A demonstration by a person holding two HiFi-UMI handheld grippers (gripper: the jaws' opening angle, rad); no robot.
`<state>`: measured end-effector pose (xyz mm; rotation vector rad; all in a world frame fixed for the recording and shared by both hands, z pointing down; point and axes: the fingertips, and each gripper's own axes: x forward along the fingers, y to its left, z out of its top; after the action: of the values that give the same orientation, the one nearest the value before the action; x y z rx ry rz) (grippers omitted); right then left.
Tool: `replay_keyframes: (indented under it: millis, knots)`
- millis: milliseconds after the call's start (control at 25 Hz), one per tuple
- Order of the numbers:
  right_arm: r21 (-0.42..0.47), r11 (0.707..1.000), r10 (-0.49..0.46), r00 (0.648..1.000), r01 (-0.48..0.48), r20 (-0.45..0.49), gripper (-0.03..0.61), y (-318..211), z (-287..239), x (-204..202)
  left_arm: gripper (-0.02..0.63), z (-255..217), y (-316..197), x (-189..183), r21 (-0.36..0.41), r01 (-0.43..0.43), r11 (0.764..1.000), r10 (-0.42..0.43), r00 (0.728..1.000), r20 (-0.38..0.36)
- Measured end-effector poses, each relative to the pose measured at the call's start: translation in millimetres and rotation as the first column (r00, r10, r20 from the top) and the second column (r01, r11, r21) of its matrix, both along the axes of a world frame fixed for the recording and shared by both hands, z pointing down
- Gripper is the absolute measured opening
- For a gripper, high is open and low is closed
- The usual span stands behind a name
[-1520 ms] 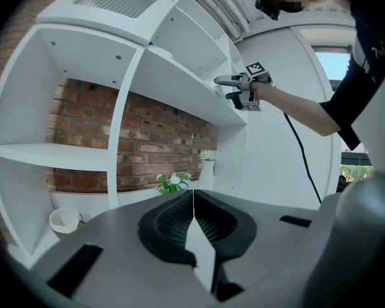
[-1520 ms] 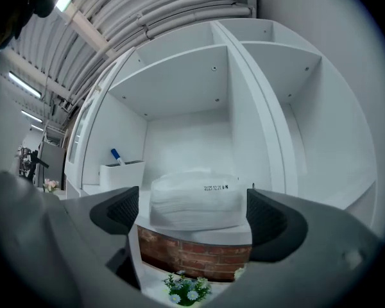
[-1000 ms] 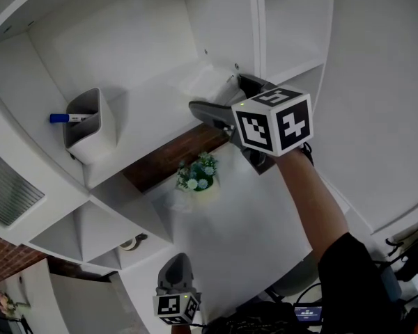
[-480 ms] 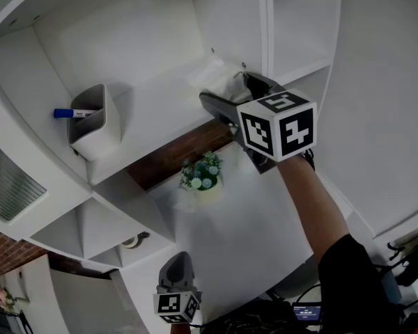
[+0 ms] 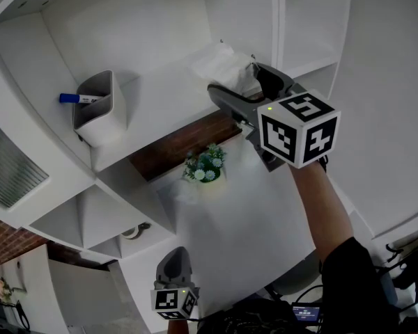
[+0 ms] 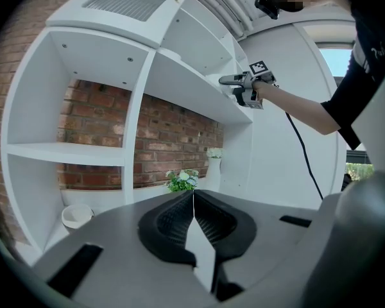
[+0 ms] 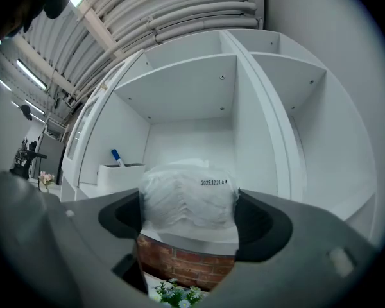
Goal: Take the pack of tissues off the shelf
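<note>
In the head view the right gripper [image 5: 235,81] is raised to the shelf [image 5: 160,103] with its jaws set on either side of the pack [image 5: 219,62], which lies at the shelf's right end, close to the front edge. Well to the left stands a holder [image 5: 97,111] with a blue marker [image 5: 76,99], and flowers [image 5: 205,165] sit on the level below. The left gripper [image 5: 175,259] hangs low and near, far from the shelf. In the left gripper view its jaws meet in a closed line with nothing between them, so it takes no part. The right gripper view settles the grasp: the jaws have just been closing, and they now press on both sides of the pack [image 7: 186,194], whose wrapper is creased between them. The pack's underside seems to rest on the shelf's front edge, though I cannot tell whether it has lifted a little. By my reckoning the reach and the grip are done. What is left is to draw the pack out clear of the shelf.
</note>
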<state>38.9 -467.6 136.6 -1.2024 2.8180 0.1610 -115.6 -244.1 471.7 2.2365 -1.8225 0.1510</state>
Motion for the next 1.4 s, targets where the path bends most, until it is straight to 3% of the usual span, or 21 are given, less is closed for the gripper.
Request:
replay_keyframes:
  millis: [320,680,1400]
  knots:
    - [-0.005,0.998,-0.070,0.996,0.070,0.058,0.394,40.3,-5.5,15.3,0.011,-5.4,7.4,-3.9,0.043,0.013,0.999,-0.013,1.000,0.003]
    - [0.031,0.992,-0.122,0.992,0.122,0.027,0.394,94.4,8.7,26.6,0.011,-9.5,16.4,-5.0,0.059,0.020,0.998,-0.020,1.000,0.004]
    - [-0.110,0.985,-0.128,0.991,0.131,0.034,0.394,158.6,112.3,0.6,0.011,-22.8,42.8,-26.8,0.080,0.007,0.997,-0.008,1.000,0.012]
